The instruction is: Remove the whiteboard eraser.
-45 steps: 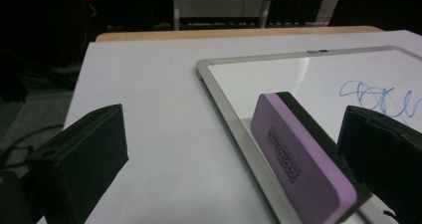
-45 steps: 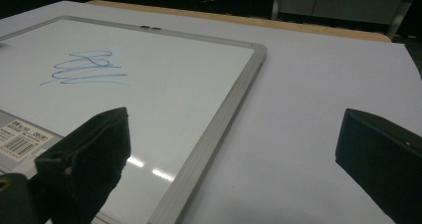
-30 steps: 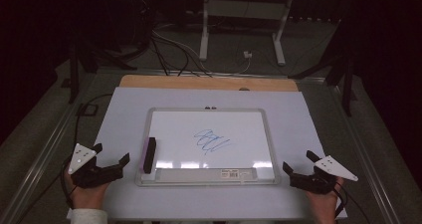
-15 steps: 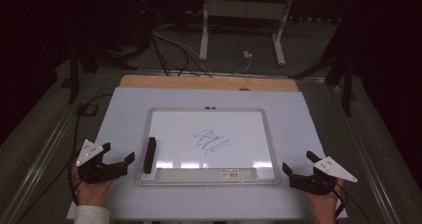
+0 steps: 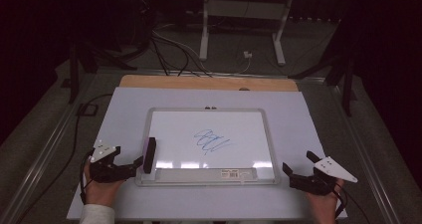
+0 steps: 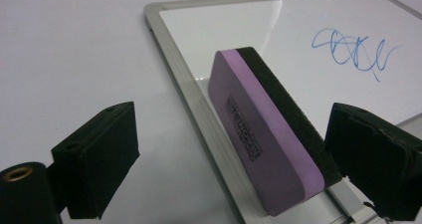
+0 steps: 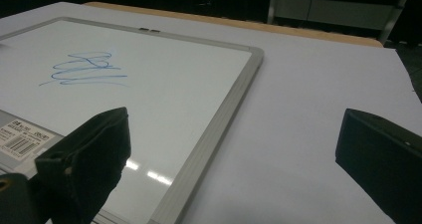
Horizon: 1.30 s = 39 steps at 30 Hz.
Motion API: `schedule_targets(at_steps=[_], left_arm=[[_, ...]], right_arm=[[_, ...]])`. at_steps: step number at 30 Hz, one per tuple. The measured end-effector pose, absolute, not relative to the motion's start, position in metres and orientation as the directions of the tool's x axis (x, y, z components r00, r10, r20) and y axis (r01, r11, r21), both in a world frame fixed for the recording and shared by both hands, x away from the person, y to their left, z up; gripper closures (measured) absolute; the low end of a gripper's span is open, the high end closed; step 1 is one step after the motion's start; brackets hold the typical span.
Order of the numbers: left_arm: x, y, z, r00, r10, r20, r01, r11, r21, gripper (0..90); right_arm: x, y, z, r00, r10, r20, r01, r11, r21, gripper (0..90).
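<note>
Two hand-held grippers out: the left hand-held gripper point(image 5: 133, 164) has slid up to the eraser point(image 6: 271, 134) on the whiteboard point(image 5: 249, 129) edge, jaws apart around it (blue scribble point(image 5: 210, 140) probably doomed). Right hand-held gripper point(image 5: 297, 170) stays parked, jaws apart.

The whiteboard point(image 5: 209, 144) lies flat in the middle of the white sheet point(image 5: 298, 114), its raised grey frame point(image 7: 214, 129) a low ridge on every side. An eraser point(image 6: 263, 134) stands on edge on the board's left frame, between the wide-apart jaws of the left gripper point(image 6: 239, 164), with bare sheet to its left. The board's face around the blue scribble point(image 5: 209, 140) is bare. Right of the board, open sheet lies between the spread jaws of the right gripper point(image 5: 303, 167).
</note>
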<state>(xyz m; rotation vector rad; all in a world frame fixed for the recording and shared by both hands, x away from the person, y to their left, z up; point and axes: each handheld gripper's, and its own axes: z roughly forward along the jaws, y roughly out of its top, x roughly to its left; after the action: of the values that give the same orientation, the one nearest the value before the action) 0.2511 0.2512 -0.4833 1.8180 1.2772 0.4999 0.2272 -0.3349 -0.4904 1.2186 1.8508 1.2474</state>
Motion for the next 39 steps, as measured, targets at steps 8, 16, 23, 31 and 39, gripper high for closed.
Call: schedule_targets(at_steps=[8, 16, 23, 31, 39], left_arm=[[0.254, 0.244, -0.487, 0.42, 0.898, -0.131, 0.593, -0.163, 0.789, 8.4], [0.256, 0.24, -0.49, 0.422, 0.896, -0.139, 0.612, -0.168, 0.773, 10.7], [0.256, 0.237, -0.489, 0.432, 0.891, -0.14, 0.616, -0.178, 0.767, 16.4], [0.258, 0.228, -0.49, 0.473, 0.865, -0.167, 0.63, -0.199, 0.751, 25.0], [0.263, 0.218, -0.5, 0.489, 0.851, -0.191, 0.663, -0.22, 0.716, 34.2]], right_arm=[[0.227, -0.335, -0.491, -0.399, 0.917, 0.019, 0.363, 0.139, 0.922, 1.2], [0.227, -0.335, -0.491, -0.402, 0.916, 0.018, 0.363, 0.141, 0.921, 1.2], [0.227, -0.335, -0.491, -0.401, 0.916, 0.018, 0.363, 0.14, 0.921, 1.2], [0.228, -0.333, -0.491, -0.405, 0.914, 0.015, 0.362, 0.145, 0.921, 1.2], [0.228, -0.334, -0.491, -0.408, 0.913, 0.02, 0.363, 0.142, 0.921, 1.2]])
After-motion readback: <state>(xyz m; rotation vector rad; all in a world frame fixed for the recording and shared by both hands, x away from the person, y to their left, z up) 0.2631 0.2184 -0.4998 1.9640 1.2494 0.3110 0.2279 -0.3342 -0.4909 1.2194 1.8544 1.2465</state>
